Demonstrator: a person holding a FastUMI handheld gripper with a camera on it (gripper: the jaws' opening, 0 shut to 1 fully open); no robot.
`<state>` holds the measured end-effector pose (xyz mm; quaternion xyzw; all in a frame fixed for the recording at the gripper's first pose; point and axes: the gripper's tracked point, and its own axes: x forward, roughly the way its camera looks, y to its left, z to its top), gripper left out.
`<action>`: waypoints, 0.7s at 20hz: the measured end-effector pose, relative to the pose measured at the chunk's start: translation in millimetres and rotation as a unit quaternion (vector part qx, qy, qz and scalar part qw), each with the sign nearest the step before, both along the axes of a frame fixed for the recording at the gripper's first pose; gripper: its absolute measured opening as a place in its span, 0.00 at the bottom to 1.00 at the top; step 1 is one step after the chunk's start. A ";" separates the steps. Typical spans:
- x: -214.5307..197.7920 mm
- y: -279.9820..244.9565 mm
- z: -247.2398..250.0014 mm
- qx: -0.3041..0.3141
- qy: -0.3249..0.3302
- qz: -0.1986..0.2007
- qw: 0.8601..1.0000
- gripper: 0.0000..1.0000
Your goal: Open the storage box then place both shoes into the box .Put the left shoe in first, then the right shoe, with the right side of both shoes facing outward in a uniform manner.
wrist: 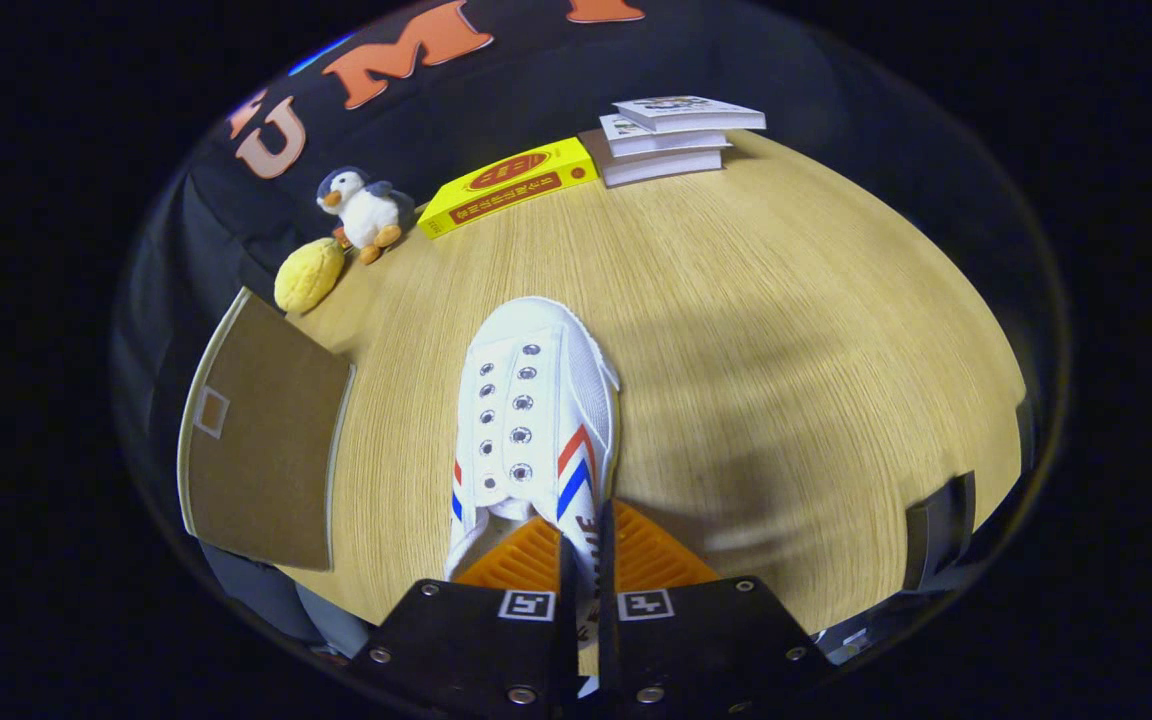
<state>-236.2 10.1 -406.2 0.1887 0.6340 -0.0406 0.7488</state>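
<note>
The gripper point(584, 560) pinches the heel wall of the white shoe point(528, 420), whose toe points away up the wooden table point(796, 330); a brown flap point(261, 450) lies at the left.

I see the surface point(736, 330) as pale wood grain with a matt, smooth finish. The shoe point(531, 410) looks like white canvas cloth with metal eyelets, its side wall pinched in my hand-held gripper point(584, 545), both ribbed pads point(526, 560) pressing it. The flap point(261, 440) reads as matt brown board. The penguin point(366, 210) is fuzzy plush; the yellow box point(506, 185) is glossy card.
</note>
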 end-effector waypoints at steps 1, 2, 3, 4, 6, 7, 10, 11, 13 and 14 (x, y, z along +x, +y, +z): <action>2.5 2.2 4.1 0.006 -0.005 -0.011 1.000 0.06; 6.6 3.0 10.3 0.002 -0.013 -0.015 1.000 0.05; 10.7 4.4 15.7 -0.001 -0.019 -0.014 1.000 0.03; 18.1 7.7 23.7 0.000 -0.032 -0.014 0.999 0.02; 37.2 20.0 42.5 0.015 -0.056 -0.022 0.998 0.02; 47.0 24.6 53.9 0.020 -0.068 -0.026 0.997 0.02; 78.3 47.2 90.6 0.034 -0.102 -0.021 0.994 0.01; 86.5 57.1 103.6 0.040 -0.111 -0.017 0.993 0.02; 100.3 81.0 125.7 0.052 -0.123 -0.006 0.991 0.01; 104.6 94.7 135.0 0.060 -0.126 -0.002 0.990 0.02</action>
